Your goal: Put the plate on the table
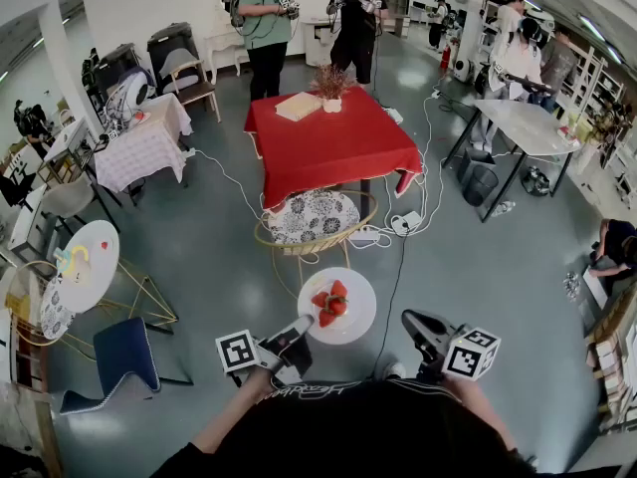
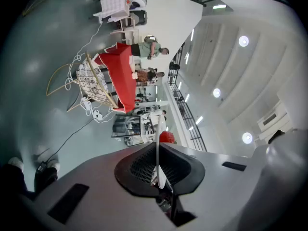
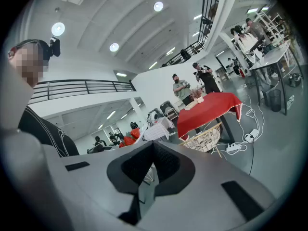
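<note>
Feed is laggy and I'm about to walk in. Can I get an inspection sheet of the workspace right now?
Surface: red table ahead, mostly bare.
Job's things: plate with strawberries, carried, not yet on the table.
Clutter: flowerpot and tan box at the table's far edge.
Grippers: left gripper shut on the plate's rim; right gripper shut, empty.
Cables: power strip and black cable on the floor.
Surroundings: wicker chair before the table; people behind.

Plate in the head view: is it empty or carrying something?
Carrying something: the white plate bears a small heap of red strawberries, and the jaws of the left gripper are clamped on its rim.
</note>
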